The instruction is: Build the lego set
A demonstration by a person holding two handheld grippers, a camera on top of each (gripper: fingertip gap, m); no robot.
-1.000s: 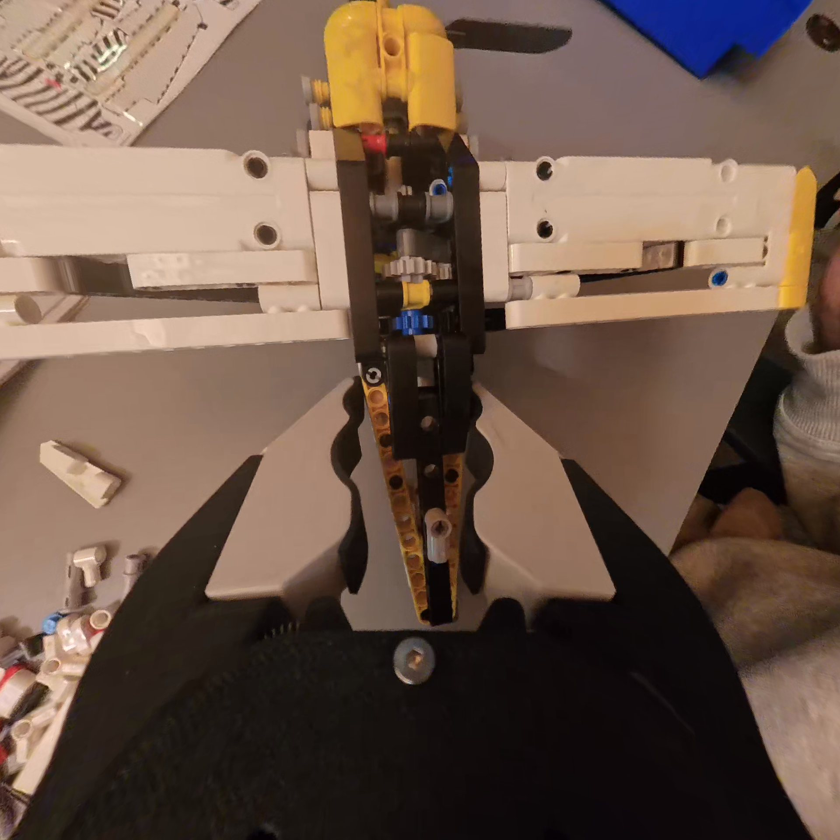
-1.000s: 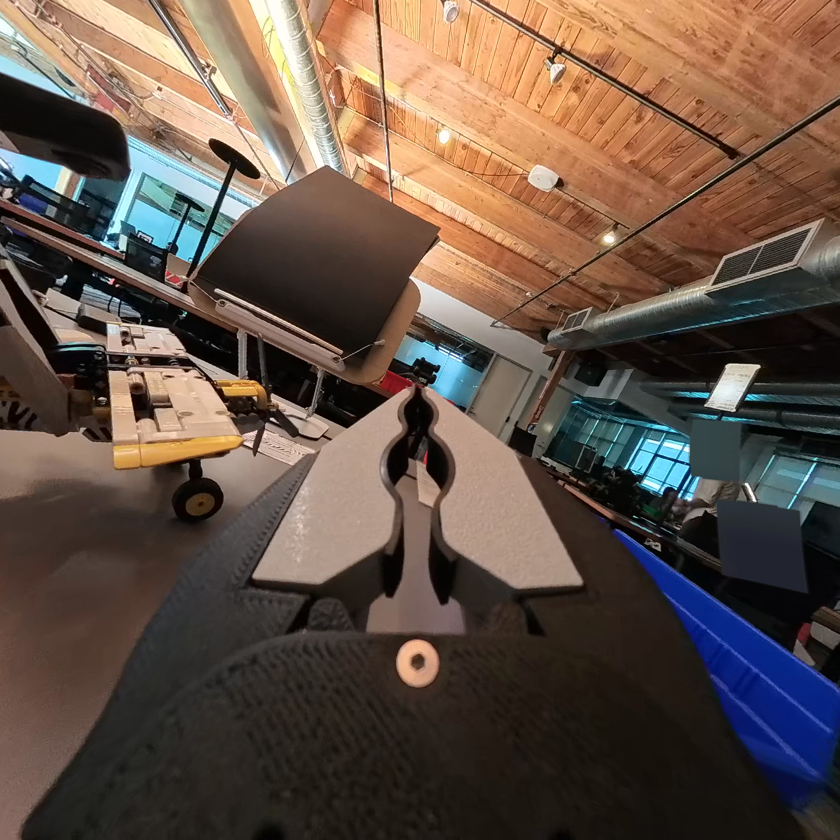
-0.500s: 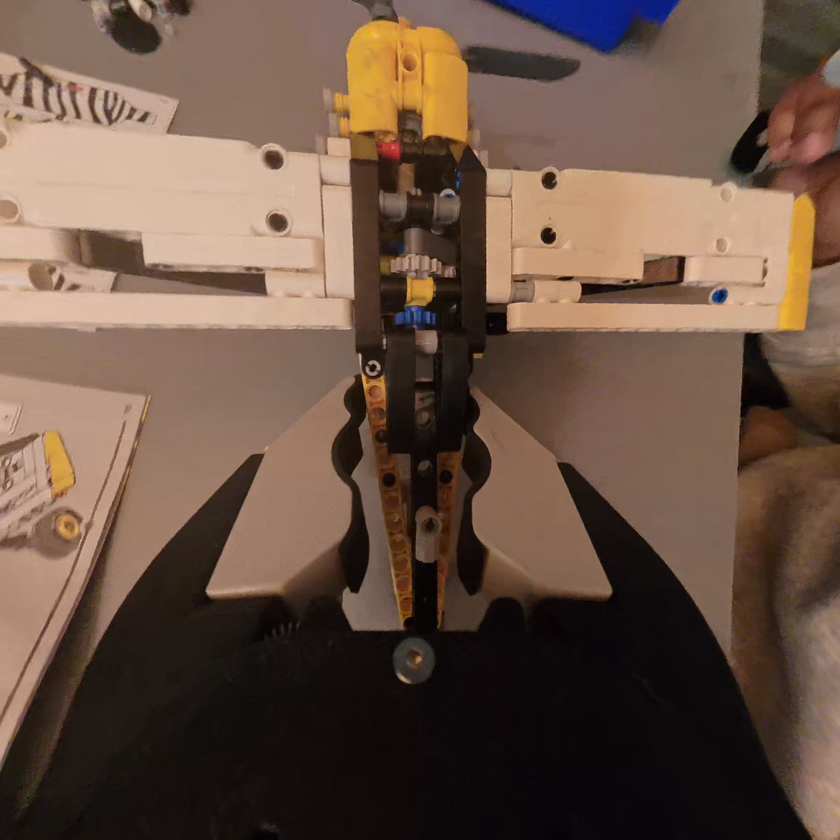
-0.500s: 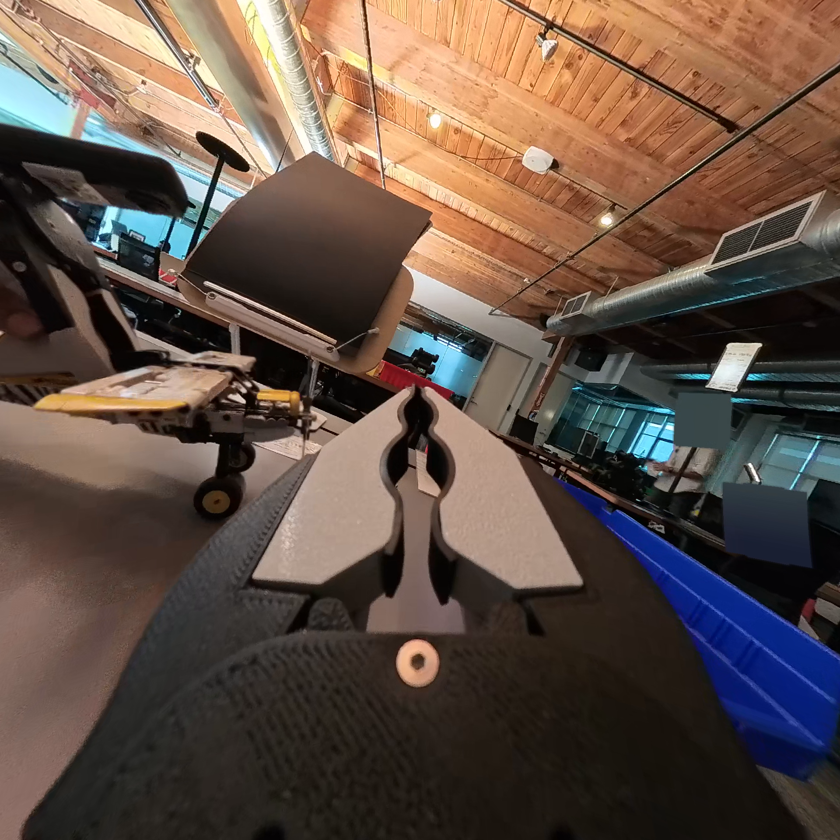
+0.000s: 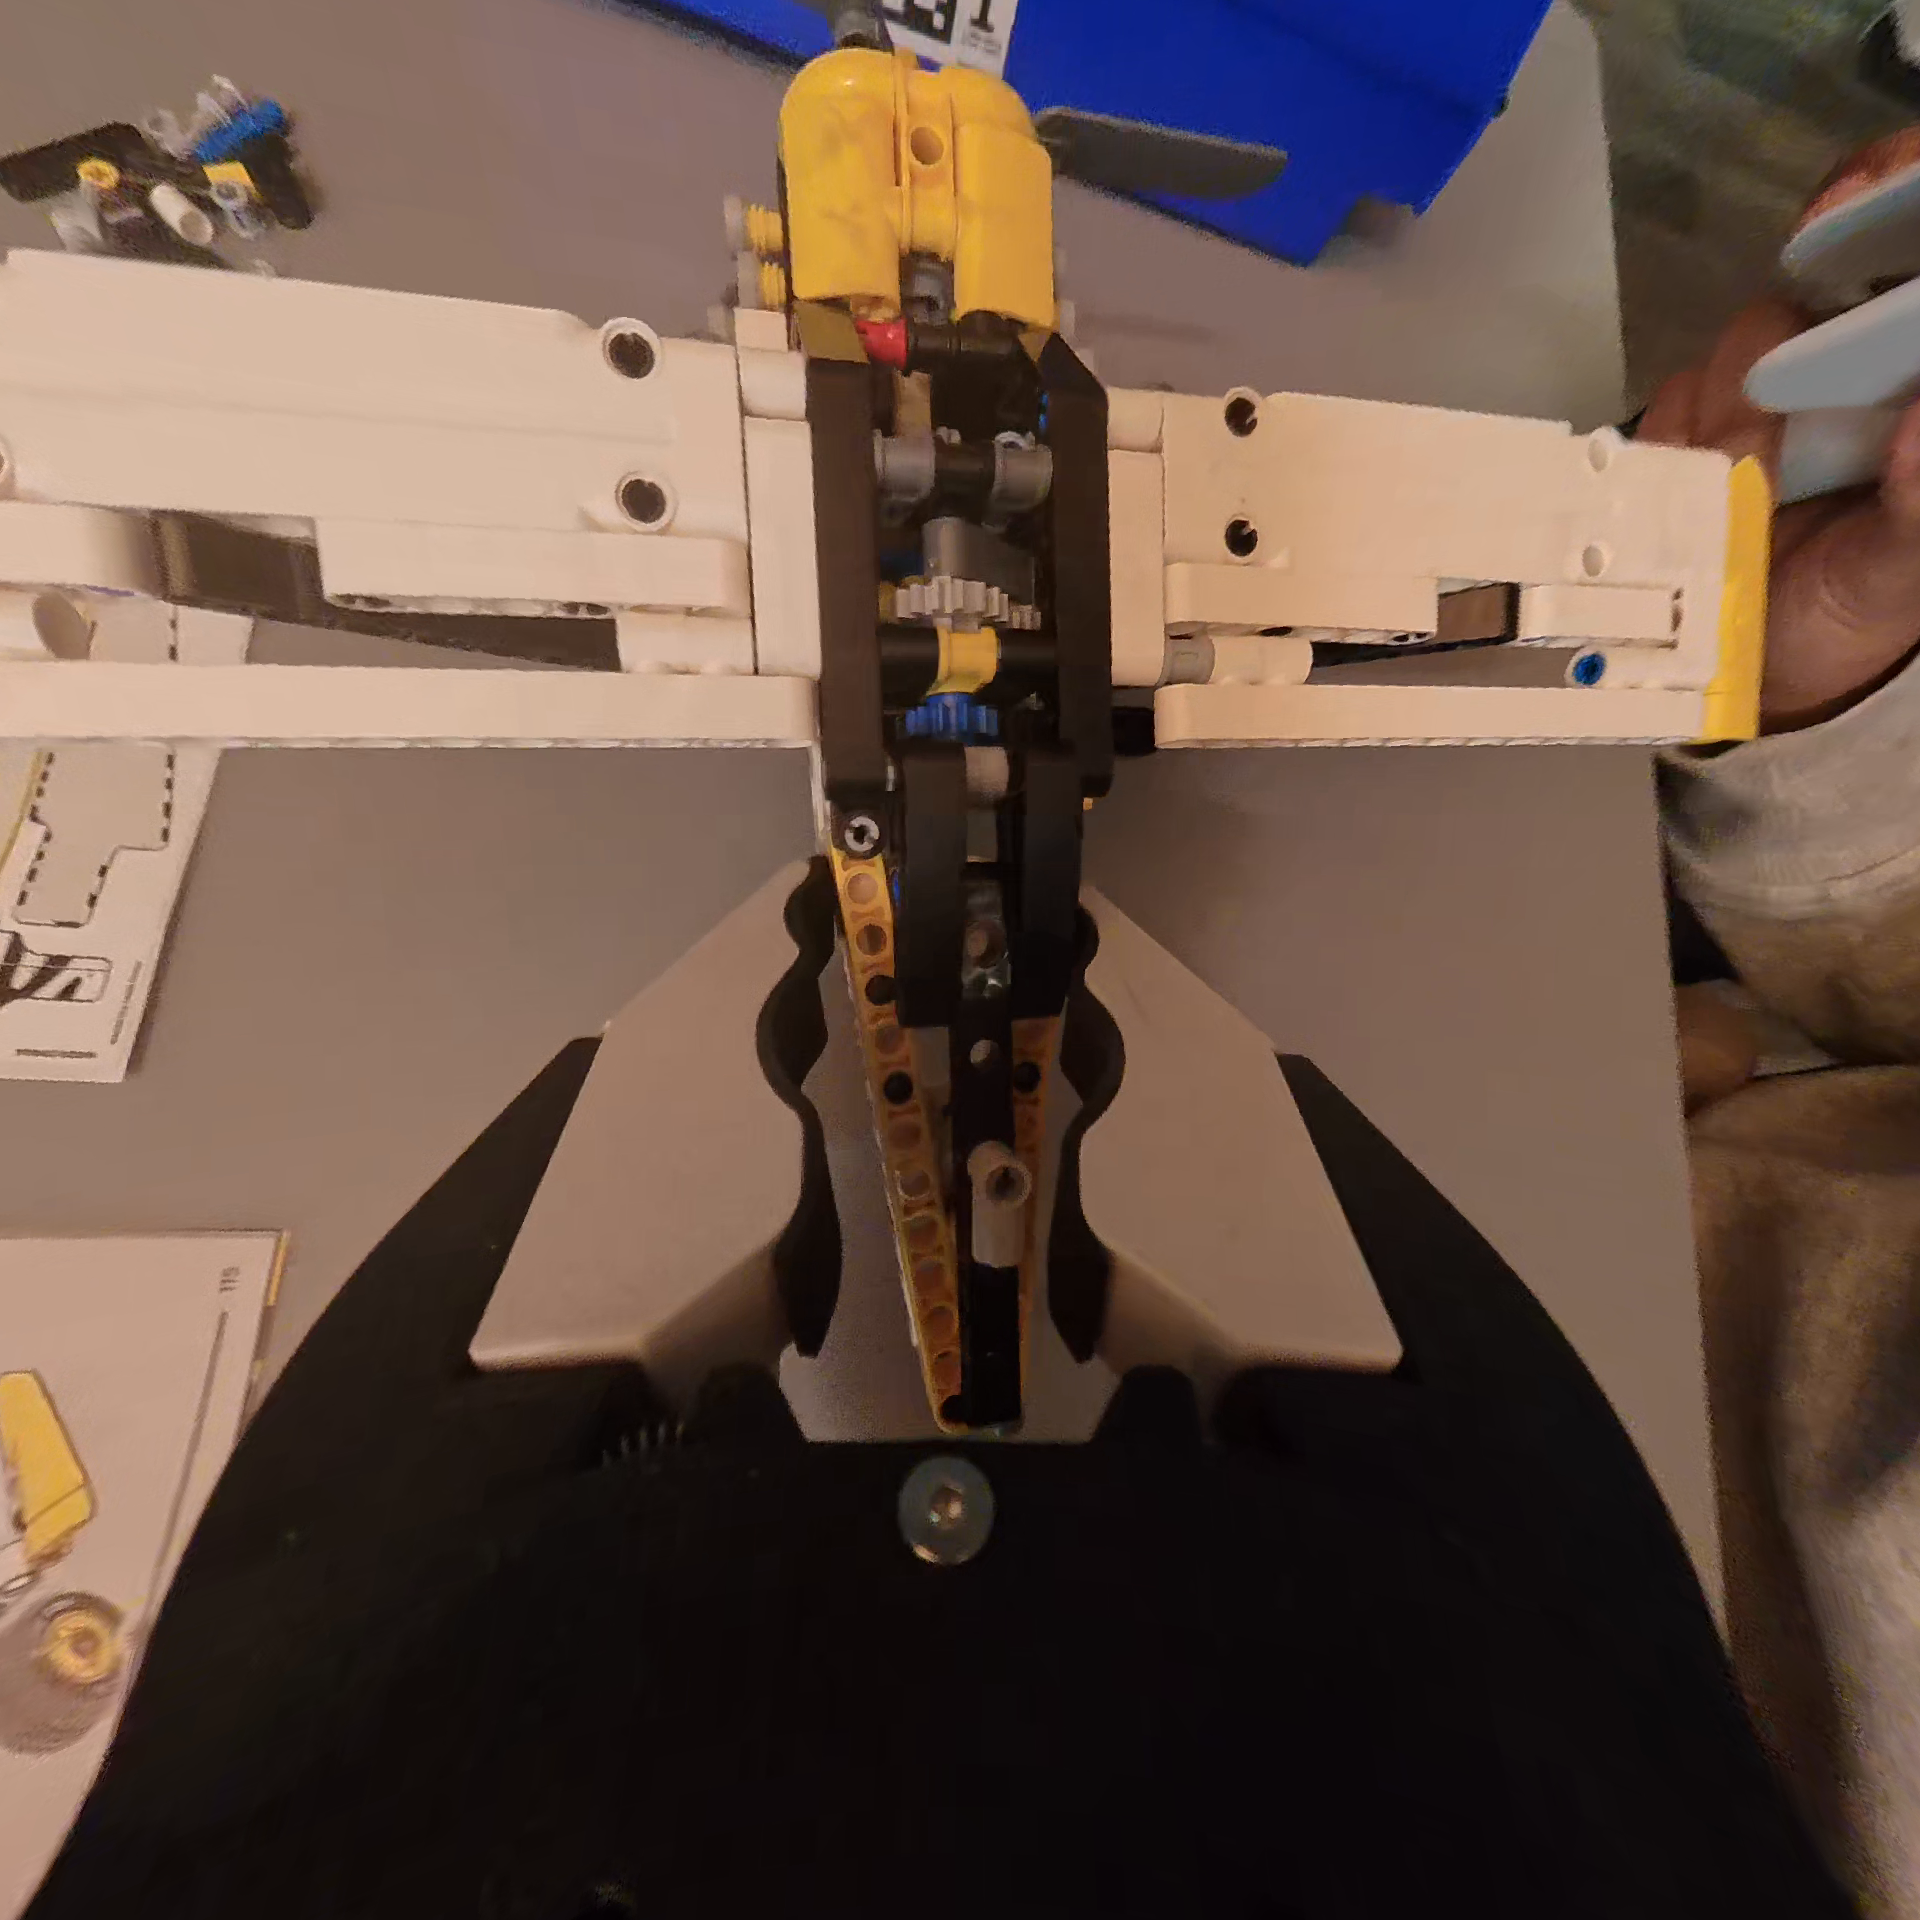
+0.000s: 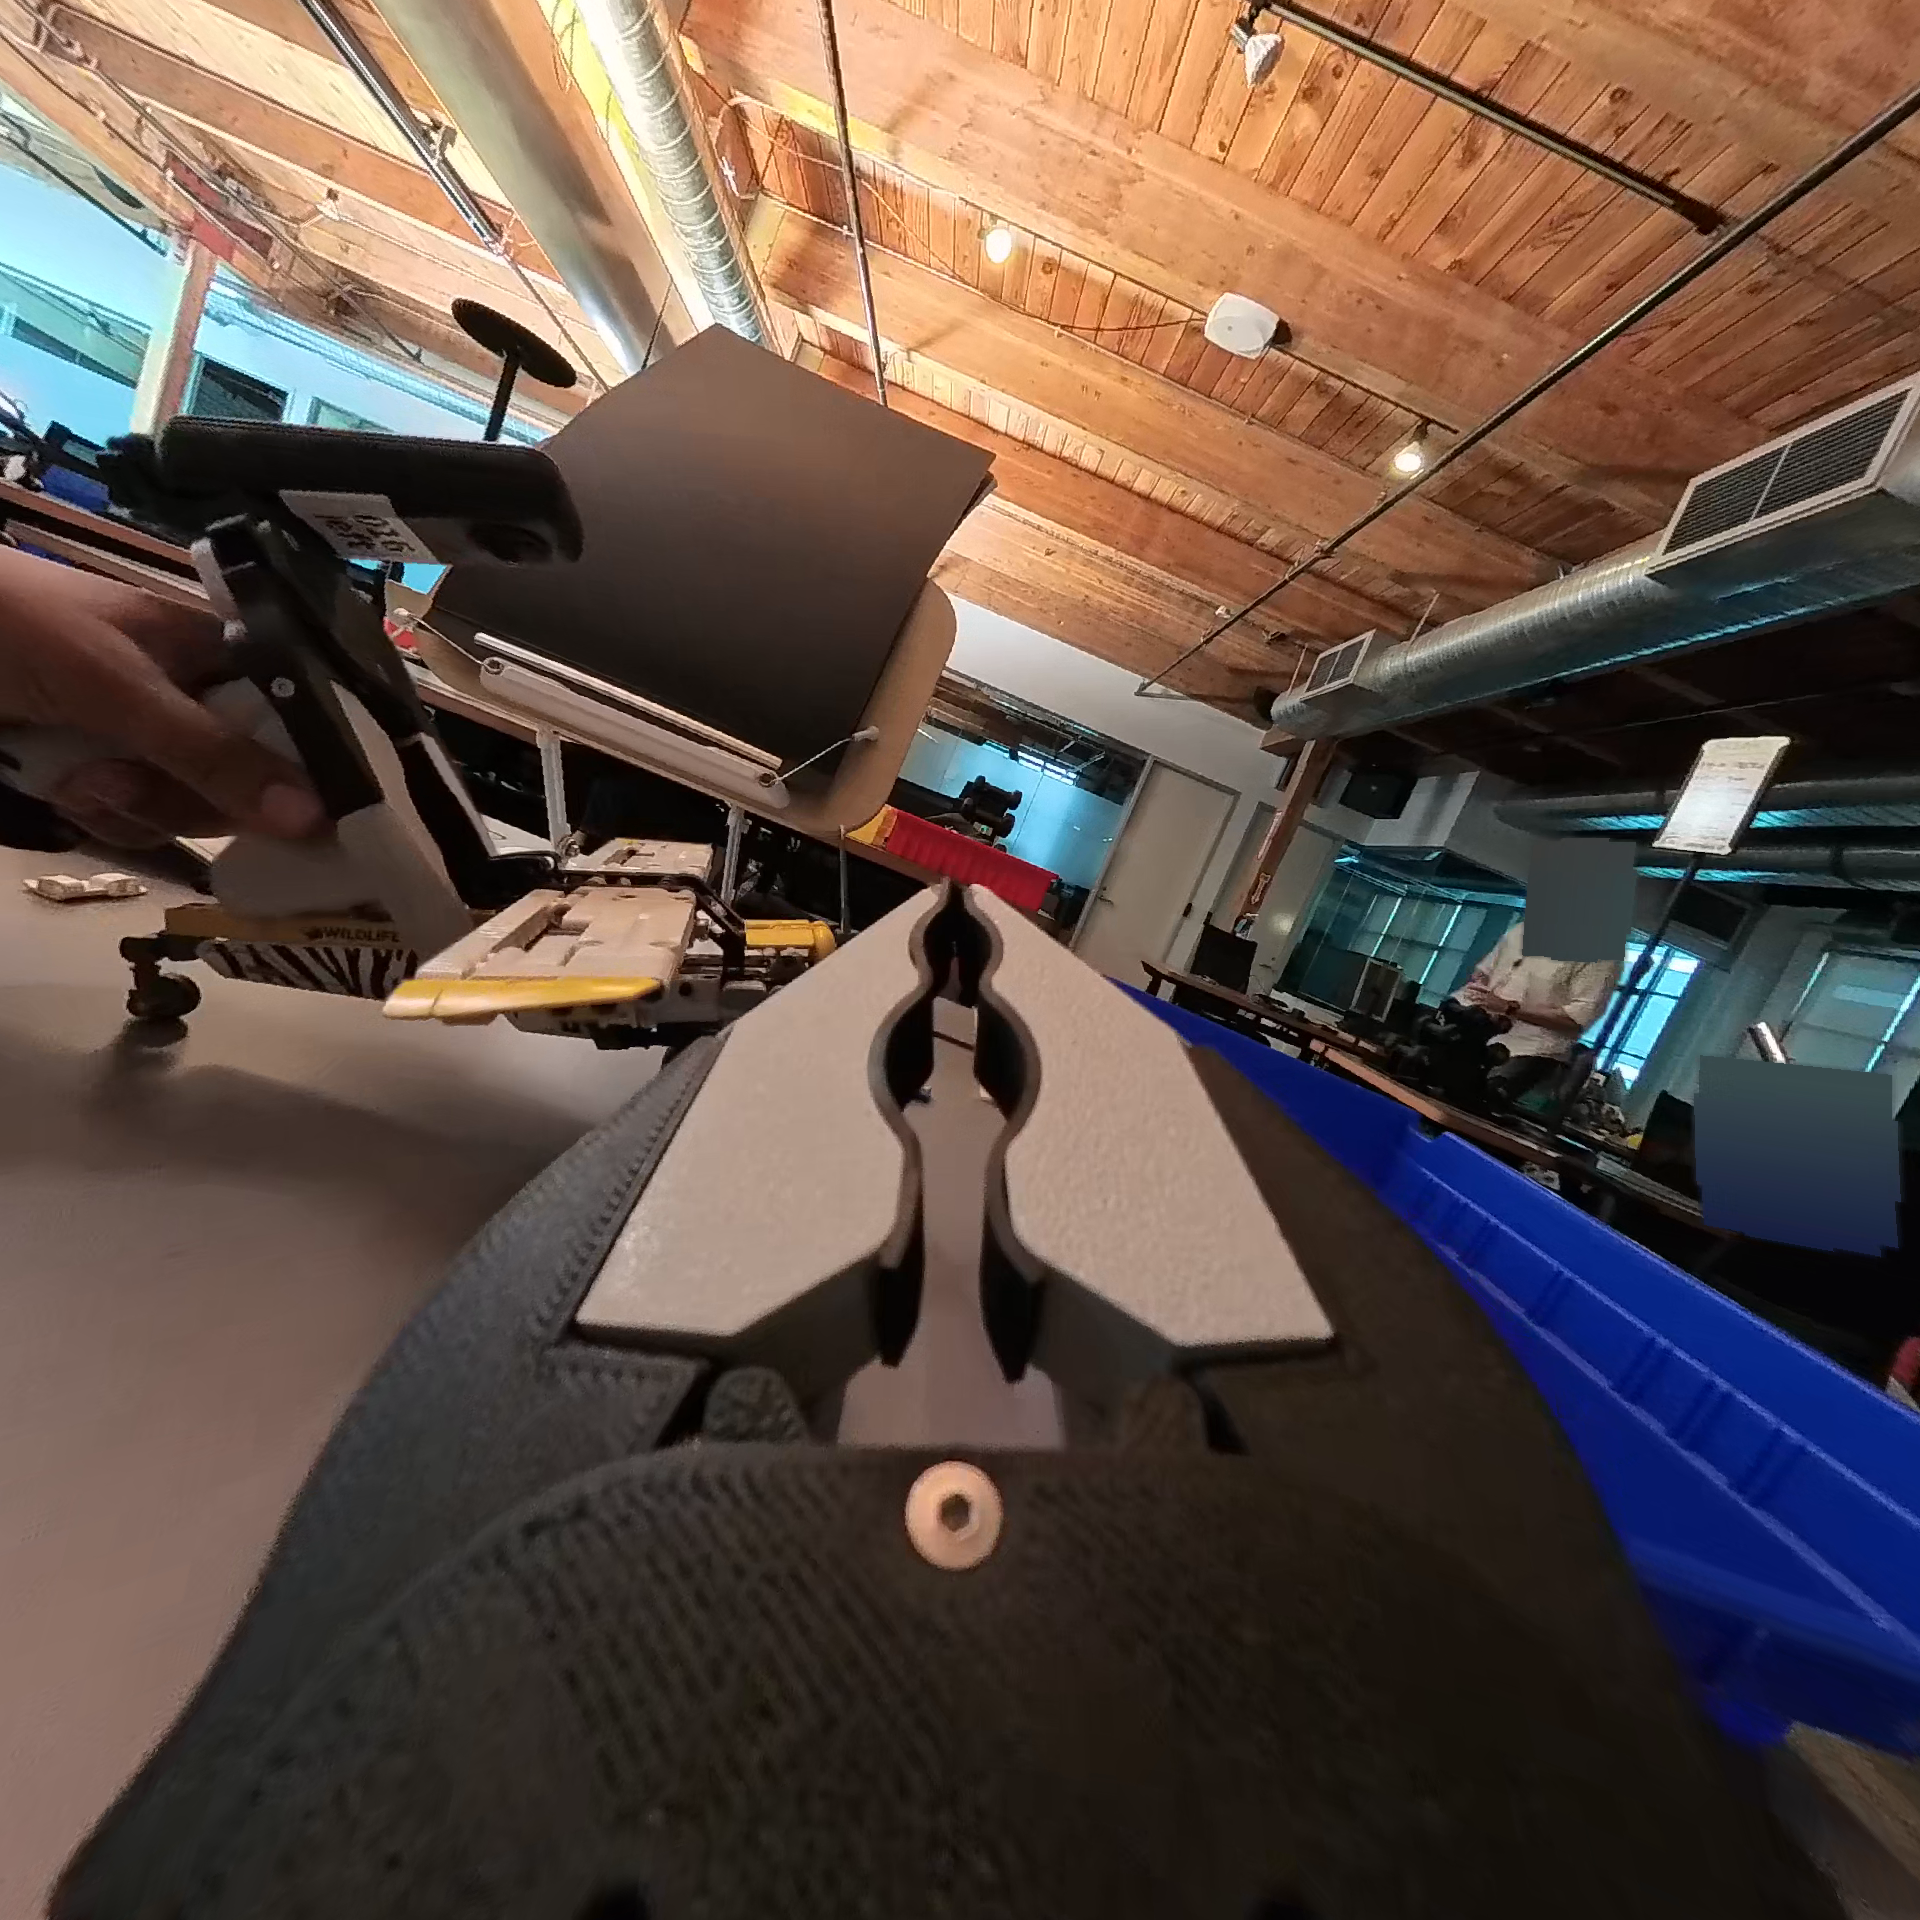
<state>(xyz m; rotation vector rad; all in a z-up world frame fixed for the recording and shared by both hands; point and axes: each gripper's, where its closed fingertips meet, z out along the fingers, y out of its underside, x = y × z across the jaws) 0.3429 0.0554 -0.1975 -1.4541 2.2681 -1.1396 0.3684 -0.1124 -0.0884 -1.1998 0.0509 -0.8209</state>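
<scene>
A Lego plane [image 5: 935, 499] with white wings, black and yellow fuselage and yellow nose fills the left wrist view. My left gripper [image 5: 951, 914] is shut on the plane's tail, its fingers [image 5: 665, 1122] pressing both sides of the fuselage. In the right wrist view the plane [image 6: 561, 956] shows side-on, low over the grey table, with the left gripper [image 6: 343, 748] and a hand on its tail. My right gripper [image 6: 951, 899] is shut and empty, low over the table, to the right of the plane's yellow wingtip.
A blue bin [image 5: 1195, 94] lies beyond the plane's nose and also runs along the right [image 6: 1558, 1299]. Instruction pages [image 5: 94, 1455] and a sticker sheet [image 5: 73, 904] lie at left, with loose parts [image 5: 166, 177] far left. A black stand [image 6: 727, 582] rises behind. The gap from one gripper's tips to the other's is roughly 20 centimeters.
The left gripper has carried the plane across the table toward the blue bin; the paper sheets slid past below. The plane turned and levelled in the right view, which shifted toward the bin.
</scene>
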